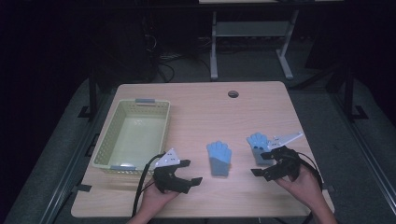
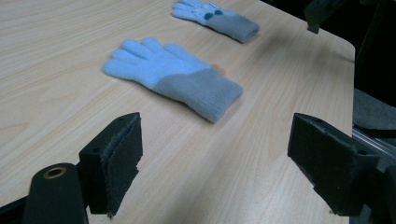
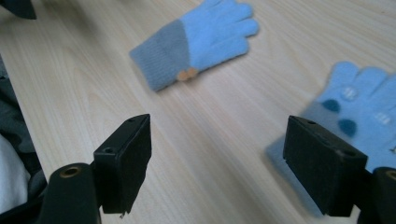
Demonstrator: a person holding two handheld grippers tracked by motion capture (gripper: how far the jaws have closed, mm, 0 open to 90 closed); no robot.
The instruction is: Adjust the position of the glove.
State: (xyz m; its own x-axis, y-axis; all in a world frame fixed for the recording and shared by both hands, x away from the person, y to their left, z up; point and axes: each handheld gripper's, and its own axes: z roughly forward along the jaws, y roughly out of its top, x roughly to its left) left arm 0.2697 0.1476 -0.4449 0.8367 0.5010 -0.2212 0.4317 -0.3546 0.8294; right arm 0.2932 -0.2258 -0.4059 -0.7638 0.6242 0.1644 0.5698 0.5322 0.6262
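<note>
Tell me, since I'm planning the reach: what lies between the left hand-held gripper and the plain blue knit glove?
Only bare wooden tabletop, seen in the left gripper view between the left hand-held gripper and plain blue knit glove.

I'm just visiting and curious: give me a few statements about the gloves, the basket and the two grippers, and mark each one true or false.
1. Two blue gloves lie on the table. True: the plain glove lies in the middle, the dotted glove to its right.
2. One glove is already in the basket. False: the basket holds nothing.
3. The left gripper has its jaws open. True.
4. The right gripper is clamped on the dotted glove. False: its jaws stand open, close by that glove.
5. The basket stands on the right of the table. False: it is on the left.
</note>
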